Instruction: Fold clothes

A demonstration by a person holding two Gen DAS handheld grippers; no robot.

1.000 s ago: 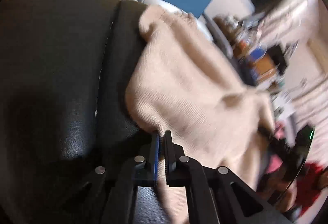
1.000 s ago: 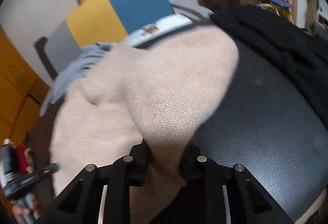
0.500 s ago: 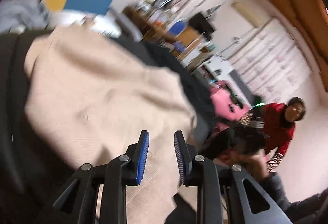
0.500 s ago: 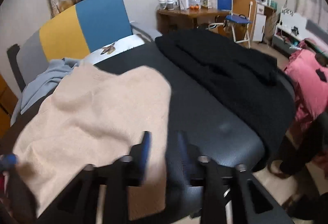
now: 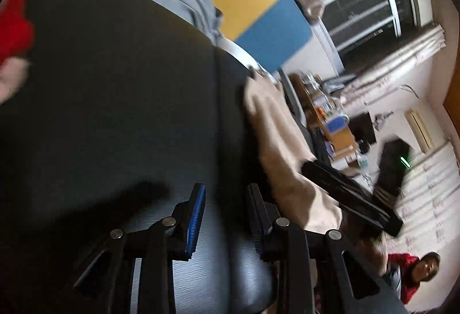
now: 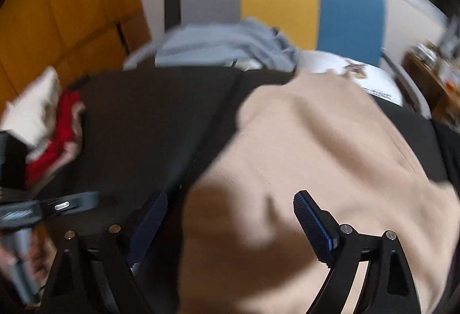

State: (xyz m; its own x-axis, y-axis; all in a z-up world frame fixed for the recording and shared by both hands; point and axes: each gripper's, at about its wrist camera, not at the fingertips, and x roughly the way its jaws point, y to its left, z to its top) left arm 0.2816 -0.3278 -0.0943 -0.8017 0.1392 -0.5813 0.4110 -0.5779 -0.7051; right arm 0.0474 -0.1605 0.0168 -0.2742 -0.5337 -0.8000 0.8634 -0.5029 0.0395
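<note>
A beige knit sweater [image 6: 316, 155] lies spread on a black padded surface [image 6: 143, 127]. My right gripper [image 6: 230, 225] hovers over the sweater's near part. Its jaws are opening wide and the blue pads [image 6: 313, 227] press on nothing. In the left wrist view the sweater [image 5: 276, 141] lies to the right. My left gripper [image 5: 225, 213] is over bare black padding [image 5: 115, 112], beside the sweater's edge. Its jaws are opening with nothing between them. The right gripper's black body [image 5: 345, 193] reaches over the sweater.
A grey garment [image 6: 224, 46] lies at the far edge, below a yellow and blue chair back [image 6: 310, 3]. A red garment [image 6: 57, 141] sits at the left. A person in red [image 5: 425, 265] is at the lower right. Cluttered desks stand beyond.
Both grippers held the beige sweater a second ago and have let it go. The left has swung off it onto bare padding. The right has rolled and spread its jaws wide.
</note>
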